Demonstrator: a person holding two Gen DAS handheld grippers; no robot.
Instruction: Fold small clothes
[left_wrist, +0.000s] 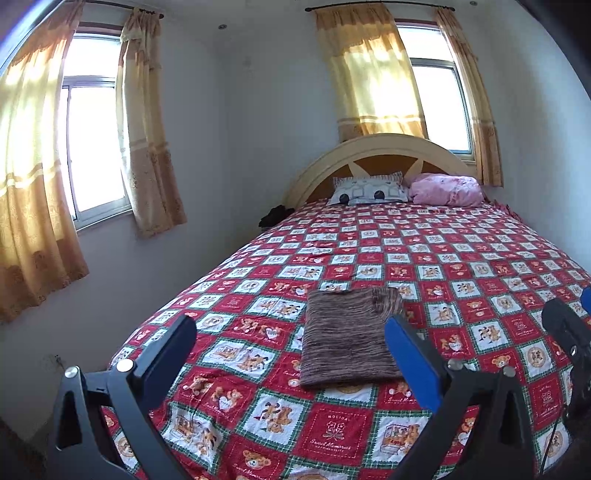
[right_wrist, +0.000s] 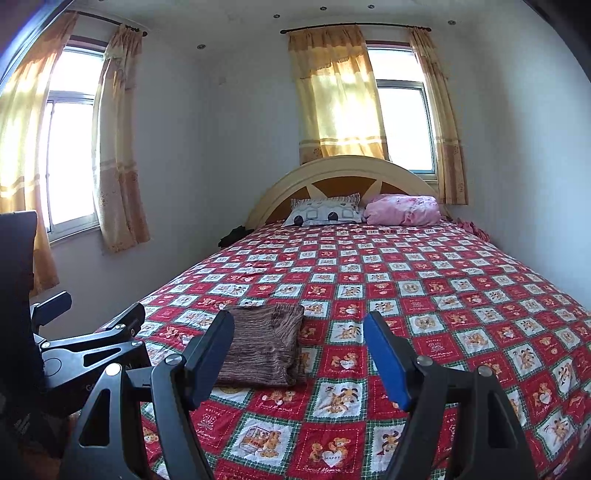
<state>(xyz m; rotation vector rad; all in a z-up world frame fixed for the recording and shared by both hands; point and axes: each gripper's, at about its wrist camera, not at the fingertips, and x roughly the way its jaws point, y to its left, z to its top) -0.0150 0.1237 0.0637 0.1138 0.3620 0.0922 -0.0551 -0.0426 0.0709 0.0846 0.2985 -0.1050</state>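
Brown striped knit top (left_wrist: 349, 338) lies folded flat on the red teddy-bear bedspread (left_wrist: 461, 280), near the foot. Left gripper (left_wrist: 290, 345) and right gripper (right_wrist: 299, 345) both gape wide, holding nothing.

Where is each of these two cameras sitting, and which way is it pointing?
Left wrist view: rides on the left gripper, faces up the bed toward the headboard; its own two open fingers show, plus part of the right gripper at the right edge.
Right wrist view: rides on the right gripper, same direction; its open fingers show, the left gripper at lower left.
Both share the folded brown garment, pillows and curtained windows.
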